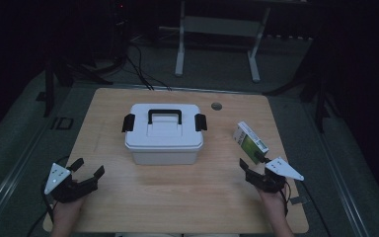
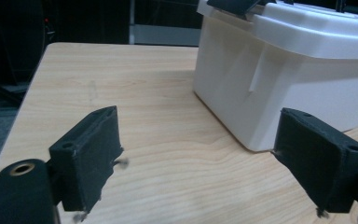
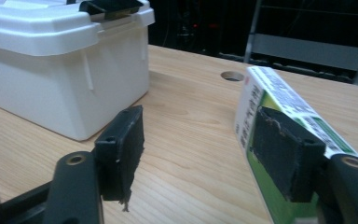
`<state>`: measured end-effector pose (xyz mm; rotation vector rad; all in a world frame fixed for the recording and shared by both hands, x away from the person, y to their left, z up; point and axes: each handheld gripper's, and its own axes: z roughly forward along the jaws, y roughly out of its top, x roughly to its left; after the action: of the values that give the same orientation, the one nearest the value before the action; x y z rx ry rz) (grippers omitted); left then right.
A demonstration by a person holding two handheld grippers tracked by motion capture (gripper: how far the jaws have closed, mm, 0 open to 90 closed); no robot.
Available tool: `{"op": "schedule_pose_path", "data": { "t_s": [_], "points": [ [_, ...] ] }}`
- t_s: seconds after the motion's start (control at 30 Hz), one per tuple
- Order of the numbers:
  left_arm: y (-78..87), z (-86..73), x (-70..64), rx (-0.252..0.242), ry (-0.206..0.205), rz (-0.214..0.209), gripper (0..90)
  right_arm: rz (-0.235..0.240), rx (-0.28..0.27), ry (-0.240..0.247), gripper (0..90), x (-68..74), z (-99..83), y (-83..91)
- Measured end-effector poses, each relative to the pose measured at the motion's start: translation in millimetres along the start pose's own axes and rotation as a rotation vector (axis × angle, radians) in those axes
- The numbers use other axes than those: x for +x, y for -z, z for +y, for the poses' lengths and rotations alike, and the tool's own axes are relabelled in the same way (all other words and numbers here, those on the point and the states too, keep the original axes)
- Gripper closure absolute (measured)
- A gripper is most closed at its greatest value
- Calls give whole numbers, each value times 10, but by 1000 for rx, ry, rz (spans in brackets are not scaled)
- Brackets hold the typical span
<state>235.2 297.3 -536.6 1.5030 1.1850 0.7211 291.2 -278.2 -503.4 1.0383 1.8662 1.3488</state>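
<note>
Counter (image 1: 128, 207) of pale wood carries everything in this scene, and its biggest load is the white storage box (image 1: 163, 140), which stands in the middle with its lid shut, its black carry handle (image 1: 164, 115) lying flat on top and a black latch (image 1: 128, 122) at each end. The small green and white carton (image 1: 249, 141) lies to the right of the box, well apart from it, near the right edge of the counter. The right claw (image 1: 253, 167) sits just at the near end of this carton; its jaws are spread, and in the right gripper view one jaw stands beside the carton (image 3: 279, 98) while the other is out over bare wood, so nothing is grasped yet. The left claw (image 1: 86, 174) rests at the near left corner, released and empty, pointing toward the box (image 2: 307, 70).

The step in hand seems to be the approach to the carton. The next move probably calls for the right claw to slide a little to the right so the carton comes between the jaws, and then to close on it.

A round cable hole (image 1: 216, 106) lies at the far side, out of the way. If the carton must go inside, the shut lid and its latches stand in the way first.
</note>
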Motion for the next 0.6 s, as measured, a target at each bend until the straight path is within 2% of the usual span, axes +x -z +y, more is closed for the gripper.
{"op": "schedule_pose_path", "data": {
  "t_s": [0.03,0.1,0.17,0.2,0.23,0.4,0.5,0.57,0.6],
  "points": [
    [-23,10,-9,-3,-4,-6,160,13,-1,6,416,16,14,-30],
    [-72,31,-13,-1,-11,-40,317,29,-1,13,461,49,42,-97],
    [-135,51,-22,5,-15,-63,360,47,7,28,514,84,69,-170],
    [-164,61,-27,5,-13,-75,425,50,7,35,532,105,81,-206],
    [-199,73,-37,9,-12,-79,445,61,10,42,576,123,93,-244],
    [-372,137,-87,18,-15,-109,581,92,26,49,661,195,121,-429],
    [-488,185,-123,38,-36,-110,633,99,33,34,703,213,120,-535],
    [-563,210,-142,50,-49,-127,692,102,43,34,719,223,117,-607],
    [-600,217,-153,57,-59,-126,692,103,45,32,731,229,114,-638]
  ]
}}
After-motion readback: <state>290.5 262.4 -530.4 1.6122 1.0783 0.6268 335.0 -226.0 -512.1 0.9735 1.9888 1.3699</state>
